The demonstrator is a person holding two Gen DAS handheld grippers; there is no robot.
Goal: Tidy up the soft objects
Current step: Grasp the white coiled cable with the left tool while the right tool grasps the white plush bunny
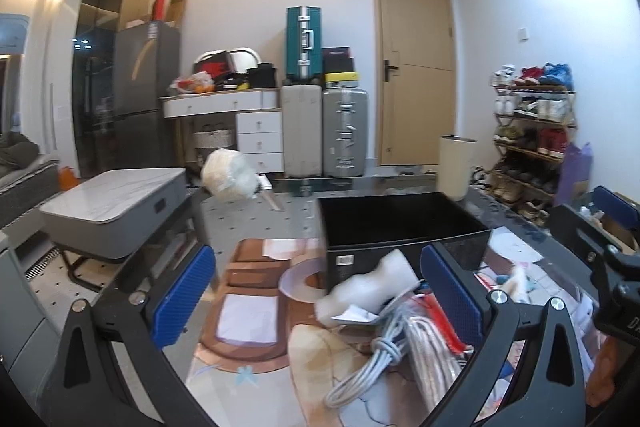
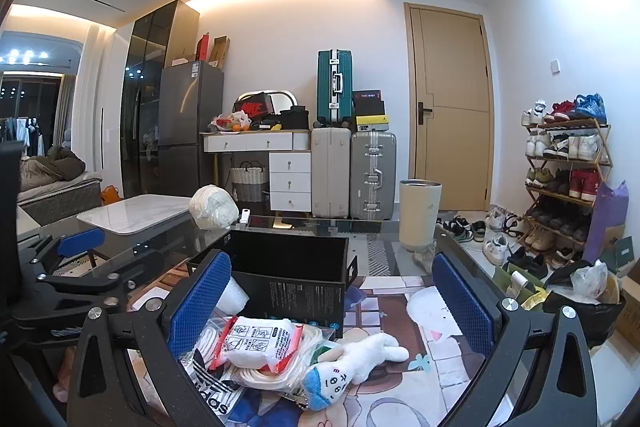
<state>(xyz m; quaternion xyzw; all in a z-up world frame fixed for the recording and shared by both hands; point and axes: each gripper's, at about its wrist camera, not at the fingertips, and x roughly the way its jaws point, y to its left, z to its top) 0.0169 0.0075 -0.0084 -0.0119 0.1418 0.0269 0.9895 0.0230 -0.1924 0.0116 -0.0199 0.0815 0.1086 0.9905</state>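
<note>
Both hand-held grippers, left (image 1: 318, 291) and right (image 2: 332, 297), hover wide open and empty over the soft pile (image 2: 264, 351), so picking one for the box (image 2: 292, 267) seems next.

Glossy glass table (image 2: 372, 227); matt black cardboard box (image 2: 296, 291); fluffy cloth plush toy (image 2: 360, 357); textured blue tong pads (image 2: 464, 299).

"adidas" with trefoil logo on black-and-white bag (image 2: 212, 389) in pile. Nike swoosh on red-black shoebox (image 2: 253, 107) atop white desk. Small black characters on plush toy (image 2: 334, 375), unreadable. Print on black box (image 2: 298, 297) side and white packet (image 2: 260, 343) too small to read.
</note>
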